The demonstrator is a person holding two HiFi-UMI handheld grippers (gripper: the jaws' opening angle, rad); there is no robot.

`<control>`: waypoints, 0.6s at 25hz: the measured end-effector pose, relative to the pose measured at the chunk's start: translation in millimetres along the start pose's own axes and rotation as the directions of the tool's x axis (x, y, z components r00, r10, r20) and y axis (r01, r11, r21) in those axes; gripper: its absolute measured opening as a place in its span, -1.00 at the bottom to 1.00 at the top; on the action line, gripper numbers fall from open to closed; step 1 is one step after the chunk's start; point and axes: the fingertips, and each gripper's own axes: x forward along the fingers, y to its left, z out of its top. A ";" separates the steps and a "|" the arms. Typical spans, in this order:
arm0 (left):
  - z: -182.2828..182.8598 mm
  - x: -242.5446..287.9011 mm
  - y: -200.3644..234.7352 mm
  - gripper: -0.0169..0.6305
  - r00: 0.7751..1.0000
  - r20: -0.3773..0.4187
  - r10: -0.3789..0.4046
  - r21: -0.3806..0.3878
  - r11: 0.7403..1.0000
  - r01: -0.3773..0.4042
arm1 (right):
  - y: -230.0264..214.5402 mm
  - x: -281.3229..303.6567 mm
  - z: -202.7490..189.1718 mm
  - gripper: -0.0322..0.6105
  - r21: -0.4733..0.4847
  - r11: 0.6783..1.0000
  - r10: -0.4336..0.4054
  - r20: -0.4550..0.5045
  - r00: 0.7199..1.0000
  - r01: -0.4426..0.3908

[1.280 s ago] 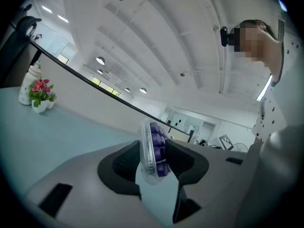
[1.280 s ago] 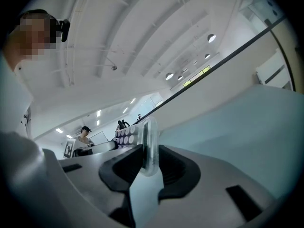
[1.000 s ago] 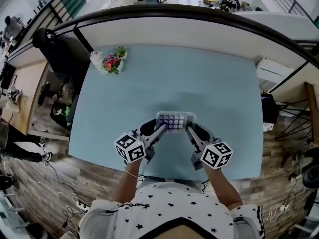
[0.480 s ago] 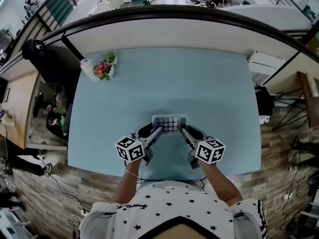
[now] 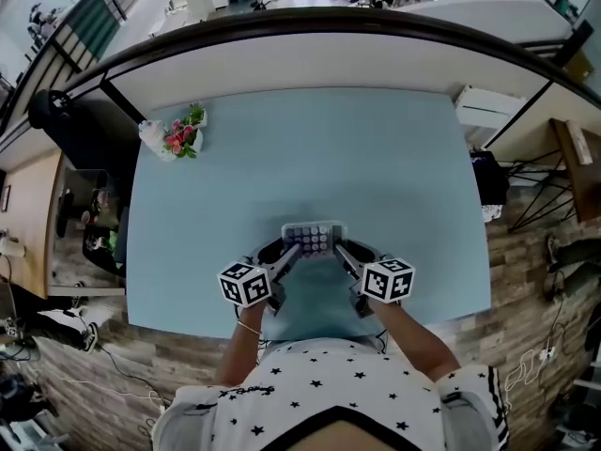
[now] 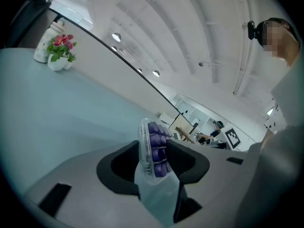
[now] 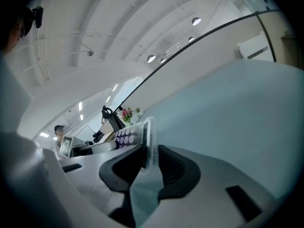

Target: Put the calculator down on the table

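A small white calculator (image 5: 315,238) with purple keys hangs just over the near part of the light blue table (image 5: 394,158). My left gripper (image 5: 290,249) is shut on its left end and my right gripper (image 5: 339,249) on its right end. In the left gripper view the calculator (image 6: 153,148) stands on edge between the dark pads, keys facing right, with the left gripper (image 6: 155,156) pressing on it. Seen from the right gripper view, the calculator's thin edge (image 7: 149,141) is clamped in the right gripper (image 7: 150,164). Whether it touches the table is hidden.
A small pot of pink flowers (image 5: 180,137) and a white bottle (image 5: 153,136) stand at the table's far left corner. A dark chair (image 5: 70,120) sits beyond the left edge. The table's front edge (image 5: 310,332) lies close behind my grippers.
Both grippers have sunk toward the table with the calculator still clamped between them, and they sit closer to the front edge in the head view.
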 end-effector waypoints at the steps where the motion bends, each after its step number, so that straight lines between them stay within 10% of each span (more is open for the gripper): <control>1: -1.9 0.6 1.8 -0.37 1.000 -0.005 0.003 -0.004 1.000 -0.003 | -1.0 1.0 -1.9 -0.60 0.004 1.000 -0.003 -0.005 1.000 0.003; 15: -29.7 8.9 20.1 -0.31 0.993 -0.099 0.058 -0.023 0.998 -0.061 | -13.8 9.7 -25.1 -0.61 0.053 0.998 -0.024 -0.085 0.996 0.029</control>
